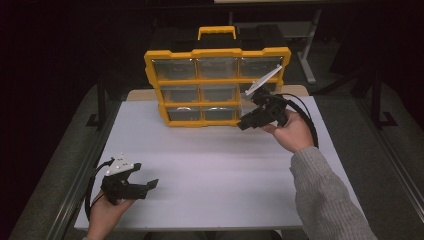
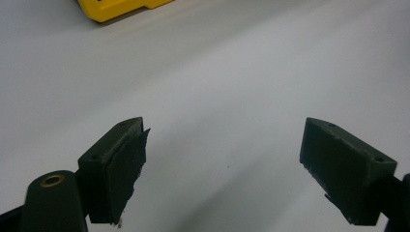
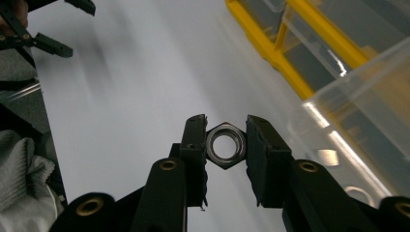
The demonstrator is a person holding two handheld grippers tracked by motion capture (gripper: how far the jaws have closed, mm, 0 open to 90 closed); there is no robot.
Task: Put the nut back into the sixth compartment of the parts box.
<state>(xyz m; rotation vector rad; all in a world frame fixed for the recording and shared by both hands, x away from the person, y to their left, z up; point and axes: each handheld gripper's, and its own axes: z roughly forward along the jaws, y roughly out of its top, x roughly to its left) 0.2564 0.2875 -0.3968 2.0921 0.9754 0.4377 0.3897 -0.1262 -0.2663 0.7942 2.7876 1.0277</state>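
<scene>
Right tongs (image 3: pixel 226 145) clamped on a steel hex nut (image 3: pixel 225 145), pinched flat to flat, hanging above the white bench (image 1: pixel 215 160) just beside the yellow drawer organiser (image 1: pixel 217 86) and a clear drawer (image 3: pixel 367 101). Left tongs (image 2: pixel 225 169) wide apart, holding nothing, low over bare bench near the front left corner.

sleeve (image 1: pixel 325 200): grey knit | hand-held gripper (image 3: pixel 226 140): black, 2 jaws, brass screws, black cable
</scene>
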